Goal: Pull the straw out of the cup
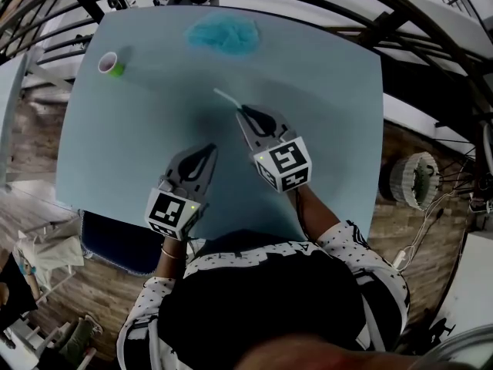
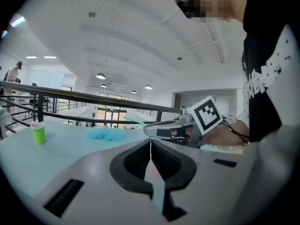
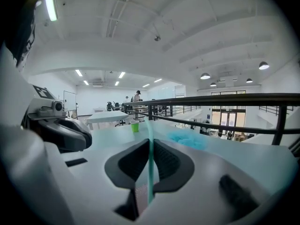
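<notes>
Head view: the right gripper point(image 1: 243, 110) holds a pale straw point(image 1: 226, 97) over the table point(image 1: 331, 129). The straw is well apart from the green cup point(image 1: 108, 63) at the far left corner. The left gripper point(image 1: 210, 149) sits alongside.

Left gripper view: jaws pressed together, seemingly empty.

Right gripper view: jaws clamp the thin, translucent teal straw, which runs straight out past the tips.

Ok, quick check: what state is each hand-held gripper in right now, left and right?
Left hand-held gripper: closed, nothing between its jaws.
Right hand-held gripper: closed on the straw.
</notes>
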Demonstrator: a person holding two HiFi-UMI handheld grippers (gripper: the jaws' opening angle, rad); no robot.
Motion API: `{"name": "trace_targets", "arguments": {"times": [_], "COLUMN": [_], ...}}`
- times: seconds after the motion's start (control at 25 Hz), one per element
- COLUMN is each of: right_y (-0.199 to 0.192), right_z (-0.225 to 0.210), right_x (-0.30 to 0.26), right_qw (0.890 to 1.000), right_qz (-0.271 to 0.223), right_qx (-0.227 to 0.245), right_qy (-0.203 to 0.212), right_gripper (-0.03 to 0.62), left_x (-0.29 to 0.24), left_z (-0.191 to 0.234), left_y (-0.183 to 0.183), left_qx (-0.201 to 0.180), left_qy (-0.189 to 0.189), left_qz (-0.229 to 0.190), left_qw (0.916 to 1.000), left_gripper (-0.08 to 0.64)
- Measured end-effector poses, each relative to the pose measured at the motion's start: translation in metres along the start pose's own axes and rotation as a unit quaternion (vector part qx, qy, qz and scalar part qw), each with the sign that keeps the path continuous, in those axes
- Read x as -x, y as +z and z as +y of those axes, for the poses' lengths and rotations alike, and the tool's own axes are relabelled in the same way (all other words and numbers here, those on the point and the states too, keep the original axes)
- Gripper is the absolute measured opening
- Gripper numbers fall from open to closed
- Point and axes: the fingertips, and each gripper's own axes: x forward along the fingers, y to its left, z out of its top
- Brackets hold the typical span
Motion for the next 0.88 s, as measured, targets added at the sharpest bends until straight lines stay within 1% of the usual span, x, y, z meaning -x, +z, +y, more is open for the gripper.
{"name": "trace_targets", "arguments": {"times": [0.24, 0.56, 0.88], "right_y": [0.013, 0.043, 0.067], "right_z": [0.001, -0.002, 0.011], "right_x": [0.011, 0.035, 0.061], "right_qw": [1.0, 0.997, 0.994], "right_qz": [-0.022, -0.07, -0.099], "right_qx": [0.001, 0.011, 0.022], "right_qy": [-0.009, -0.028, -0.03], "right_gripper": [0.046, 0.046, 0.046], "left_x": [0.005, 0.011, 0.018], "left_z": [-0.005, -0.017, -0.034], "left_y": [0.004, 0.011, 0.023], "left_qx": [-0.007, -0.013, -0.02], "left_qy": [-0.001, -0.002, -0.012], "left_qz": [-0.005, -0.012, -0.031], "left_qw": [1.0, 0.9998, 0.9993], "left_gripper": [0.015, 0.015, 0.015]}}
